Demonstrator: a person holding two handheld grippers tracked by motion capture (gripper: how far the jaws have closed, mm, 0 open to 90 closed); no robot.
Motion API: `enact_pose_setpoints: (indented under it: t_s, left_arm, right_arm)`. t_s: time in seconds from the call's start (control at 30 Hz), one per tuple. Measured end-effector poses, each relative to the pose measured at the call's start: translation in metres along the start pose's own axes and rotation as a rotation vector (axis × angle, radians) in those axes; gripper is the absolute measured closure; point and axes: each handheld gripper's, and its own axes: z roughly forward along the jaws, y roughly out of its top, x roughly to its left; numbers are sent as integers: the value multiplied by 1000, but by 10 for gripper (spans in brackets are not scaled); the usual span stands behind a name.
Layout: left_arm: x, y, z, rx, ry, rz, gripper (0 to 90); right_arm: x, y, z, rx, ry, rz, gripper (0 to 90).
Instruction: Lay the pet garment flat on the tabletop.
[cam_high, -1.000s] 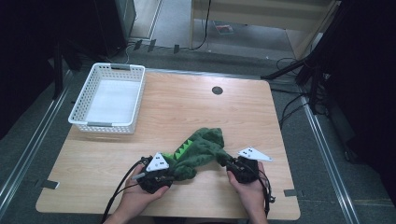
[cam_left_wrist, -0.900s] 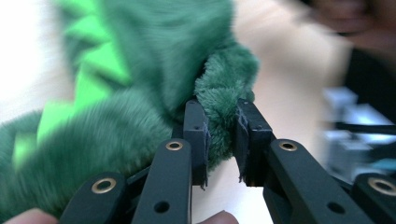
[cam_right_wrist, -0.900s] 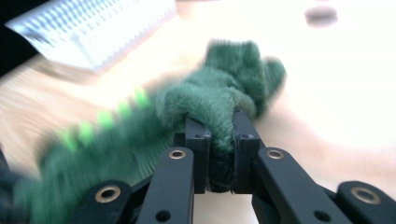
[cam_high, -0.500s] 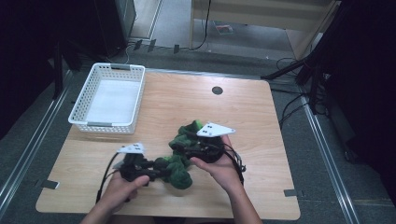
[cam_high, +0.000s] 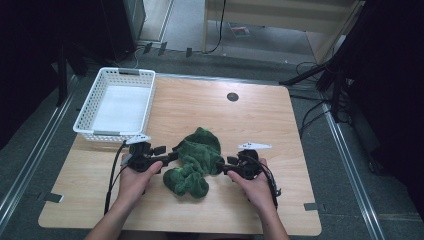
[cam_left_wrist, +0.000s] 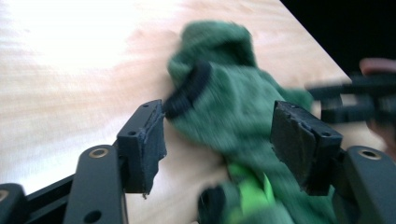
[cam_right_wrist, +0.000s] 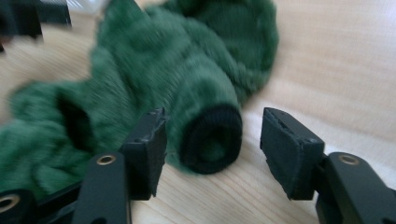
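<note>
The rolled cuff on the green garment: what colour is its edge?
Black cuff, seen best in the right gripper view.

Both grippers (cam_high: 170, 156) (cam_high: 223, 167) let go of green garment (cam_high: 196, 159), jaws just opened; hands moved apart to its sides.

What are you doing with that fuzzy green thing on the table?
A person holds a gripper in each hand, one on each side of a bunched-up green garment lying on the wooden table. The left gripper and the right gripper have both just been opening, and their pads are not pressing on the cloth. A black-edged cuff lies between the right gripper's jaws. A white basket sits off to the left.
</note>
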Motion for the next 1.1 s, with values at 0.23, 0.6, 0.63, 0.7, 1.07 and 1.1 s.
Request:
enact_pose_setpoints:
  t_s: [0.23,0.6,0.63,0.7,1.07,1.1]
  left_arm:
    - [1,3,31,120,-3,25,706]
    - [14,-17,5,170,23,70,668]
    - [13,-13,3,132,21,62,585]
    - [11,-3,3,75,16,41,478]
    - [4,33,72,200,168,120,374]
    - [2,33,76,207,179,145,382]
  right_arm:
    - [2,-5,8,-20,6,-21,796]
    - [9,1,-2,54,72,-218,577]
    - [8,4,-4,31,80,-198,546]
    - [3,15,-11,-58,121,-141,509]
    - [-33,37,44,-91,13,72,521]
    - [-32,38,47,-97,14,66,543]
